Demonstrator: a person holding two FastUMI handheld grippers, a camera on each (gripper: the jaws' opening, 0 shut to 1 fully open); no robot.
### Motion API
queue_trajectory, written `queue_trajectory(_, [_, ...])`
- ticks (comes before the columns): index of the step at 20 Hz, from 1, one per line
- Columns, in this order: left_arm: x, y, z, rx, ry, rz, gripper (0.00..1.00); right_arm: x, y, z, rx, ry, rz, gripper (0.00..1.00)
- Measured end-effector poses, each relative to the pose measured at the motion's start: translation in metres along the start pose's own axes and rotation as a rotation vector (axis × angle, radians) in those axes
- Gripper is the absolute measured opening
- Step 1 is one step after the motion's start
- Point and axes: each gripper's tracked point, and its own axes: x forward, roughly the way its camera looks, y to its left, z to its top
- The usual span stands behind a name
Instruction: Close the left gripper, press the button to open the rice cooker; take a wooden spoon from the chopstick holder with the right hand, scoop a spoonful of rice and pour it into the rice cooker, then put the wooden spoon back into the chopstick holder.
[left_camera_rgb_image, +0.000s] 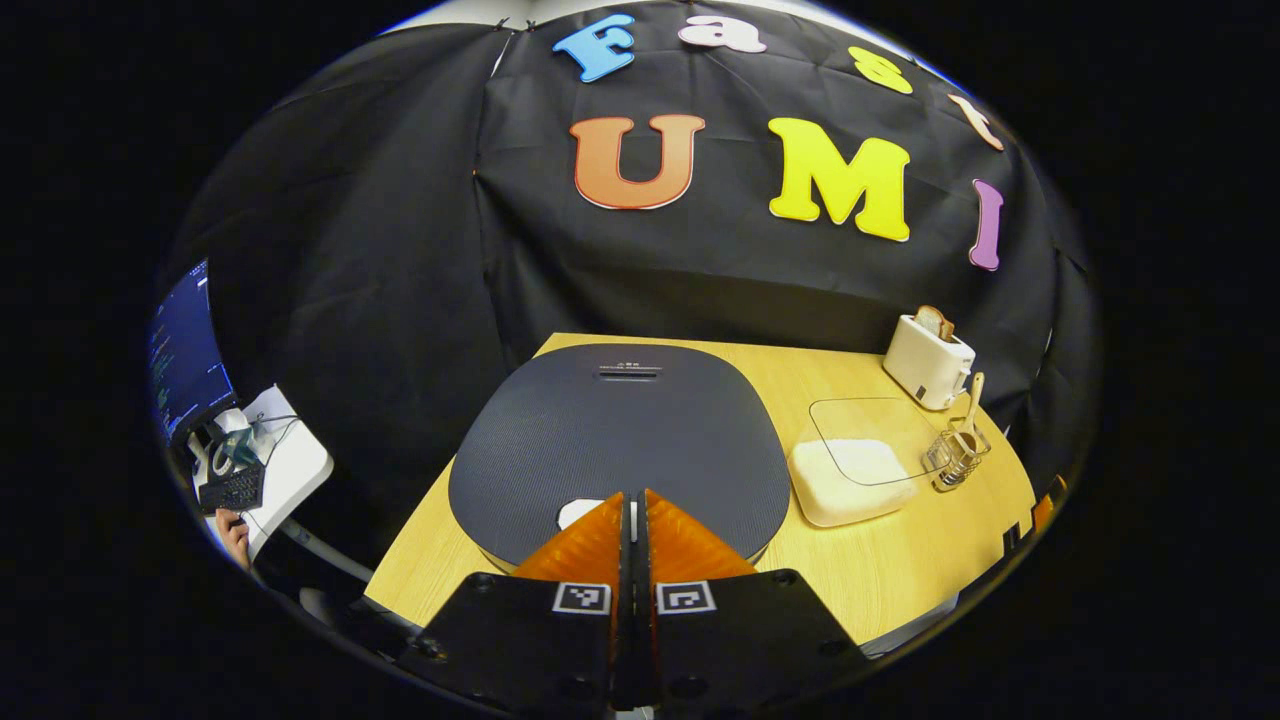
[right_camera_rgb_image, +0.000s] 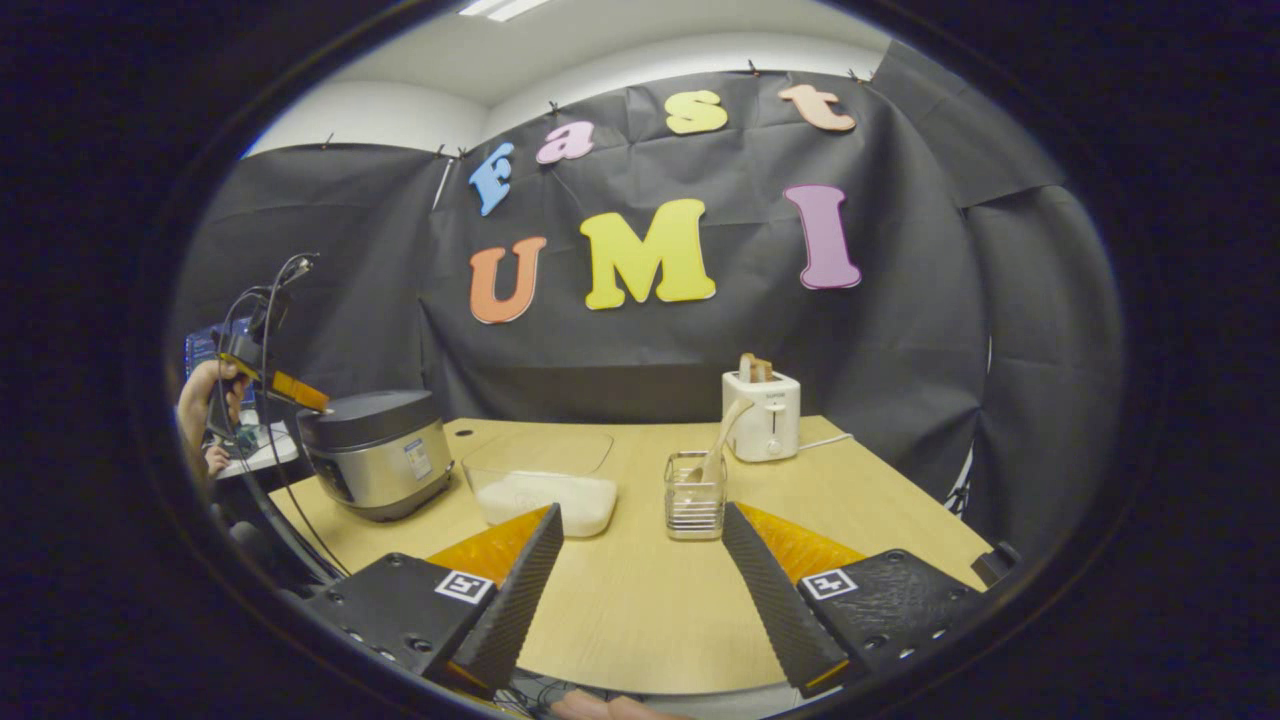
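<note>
1. Left tongs (left_camera_rgb_image: 632, 510) pressed together — tips over the rice cooker (left_camera_rgb_image: 610, 440) lid's white button (left_camera_rgb_image: 580, 512).
2. Right tongs (right_camera_rgb_image: 640, 530) spread apart above the surface (right_camera_rgb_image: 620, 610).
3. Wooden spoon (right_camera_rgb_image: 722, 435) stands in the chopstick holder (right_camera_rgb_image: 694, 508) — beside the rice container (right_camera_rgb_image: 545, 495).

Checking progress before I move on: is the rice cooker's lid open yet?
No, in the right gripper view the rice cooker has its lid down flat, with the shut left gripper at its top edge.
</note>
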Motion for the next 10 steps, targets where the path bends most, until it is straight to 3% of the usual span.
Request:
queue_trajectory(7, [0.0027,0.0011,-0.0074,0.001,0.050,-0.022,0.03,-0.0043,0.0029,-0.0015,-0.003,0.000,0.014,0.91])
queue_trajectory(8, [0.0029,0.0028,-0.0079,-0.006,0.052,-0.024,0.03,-0.0045,0.0034,-0.0016,-0.007,-0.001,0.014,0.95])
queue_trajectory(10, [0.0014,0.0031,-0.0056,-0.012,0.040,-0.013,0.03,-0.0052,0.0049,-0.0022,-0.017,0.002,0.011,0.91])
